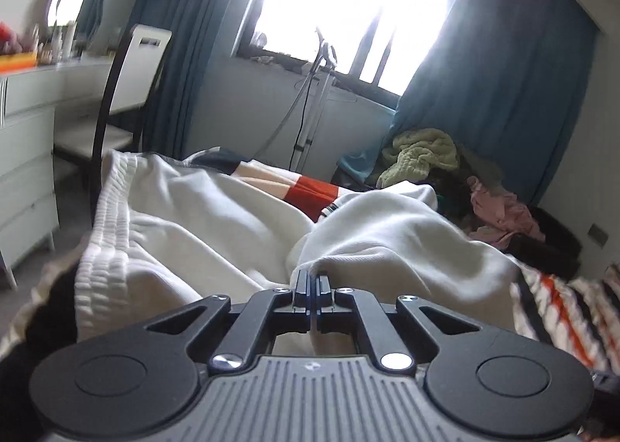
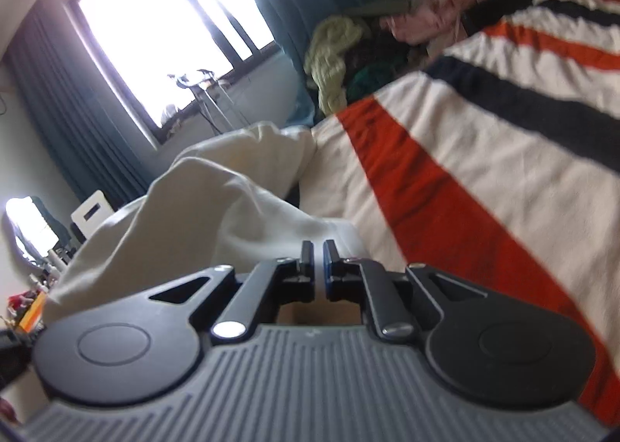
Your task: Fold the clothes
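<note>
A white garment [image 1: 201,225] with a ribbed hem lies bunched on the striped bedspread [image 1: 562,310]. My left gripper [image 1: 313,274] is shut on a fold of its cloth, which rises from between the fingertips. In the right wrist view the same white garment [image 2: 217,201] lies ahead and to the left on the bedspread [image 2: 484,170]. My right gripper [image 2: 318,248] stands over the garment's near edge with a narrow gap between its jaws and nothing seen in it.
A pile of clothes [image 1: 457,170], green and pink among them, lies at the far end of the bed; it also shows in the right wrist view [image 2: 372,50]. A chair [image 1: 128,93] and white dresser [image 1: 27,155] stand to the left. Blue curtains [image 1: 503,66] frame a window.
</note>
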A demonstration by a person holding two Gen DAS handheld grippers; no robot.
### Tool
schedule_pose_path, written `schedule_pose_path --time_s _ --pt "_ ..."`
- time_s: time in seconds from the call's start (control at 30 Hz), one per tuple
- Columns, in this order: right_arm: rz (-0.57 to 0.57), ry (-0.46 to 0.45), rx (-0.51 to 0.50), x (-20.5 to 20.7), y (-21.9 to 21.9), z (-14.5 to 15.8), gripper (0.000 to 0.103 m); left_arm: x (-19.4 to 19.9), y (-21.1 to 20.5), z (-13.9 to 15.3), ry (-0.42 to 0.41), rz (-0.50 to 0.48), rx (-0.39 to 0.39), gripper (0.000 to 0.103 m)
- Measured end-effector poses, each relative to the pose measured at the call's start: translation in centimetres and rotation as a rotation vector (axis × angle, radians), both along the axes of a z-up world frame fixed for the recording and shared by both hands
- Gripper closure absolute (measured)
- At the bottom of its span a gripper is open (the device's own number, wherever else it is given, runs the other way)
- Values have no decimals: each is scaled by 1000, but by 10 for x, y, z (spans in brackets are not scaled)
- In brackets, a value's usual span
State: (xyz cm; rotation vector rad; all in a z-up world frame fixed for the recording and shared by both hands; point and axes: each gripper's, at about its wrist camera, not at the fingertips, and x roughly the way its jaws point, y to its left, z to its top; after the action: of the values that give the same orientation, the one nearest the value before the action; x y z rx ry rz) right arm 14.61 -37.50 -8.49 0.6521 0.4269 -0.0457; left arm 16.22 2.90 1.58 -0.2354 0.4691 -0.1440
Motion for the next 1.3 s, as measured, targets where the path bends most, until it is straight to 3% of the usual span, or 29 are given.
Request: schedule_pose_path --time_s 0.13,0.27,0.43,0.57,0.6,0.63,0.7,0.73,0.9,1.03,1.17,1.27,1.3 --pt "3 55 88 -3 1 -15 94 -2 -2 -9 -2 -39 6 101" --pt "-9 90 156 -6 1 -33 94 -8 -17 -27 -59 -83 75 101" --pt "18 60 248 -5 13 -37 94 -6 -8 -41 -41 -114 -22 101" --pt "70 58 382 -16 16 -37 91 0 -8 -48 -16 -116 -42 101" --pt "80 66 431 -19 17 -38 77 -1 -9 -51 -16 -115 -36 101" --pt "91 74 480 -22 17 -39 55 0 -11 -53 -15 -112 -25 101" --pt "112 82 572 -28 21 -43 26 -1 -15 -55 -17 -104 -11 101" --pt "125 84 611 -31 24 -45 23 -1 -12 -54 -11 -96 -28 101" --pt "87 138 748 -40 28 -64 23 -1 2 -49 37 -75 -142 100" --pt "-33 173 771 -36 21 -83 27 -6 8 -47 40 -54 -160 100" --pt "-84 113 709 -30 22 -77 30 -8 5 -50 43 -45 -146 100" --pt "-147 103 595 -18 17 -70 53 -8 1 -51 43 -43 -137 100" --pt "-174 122 587 -11 12 -72 67 -9 1 -52 43 -46 -135 100"
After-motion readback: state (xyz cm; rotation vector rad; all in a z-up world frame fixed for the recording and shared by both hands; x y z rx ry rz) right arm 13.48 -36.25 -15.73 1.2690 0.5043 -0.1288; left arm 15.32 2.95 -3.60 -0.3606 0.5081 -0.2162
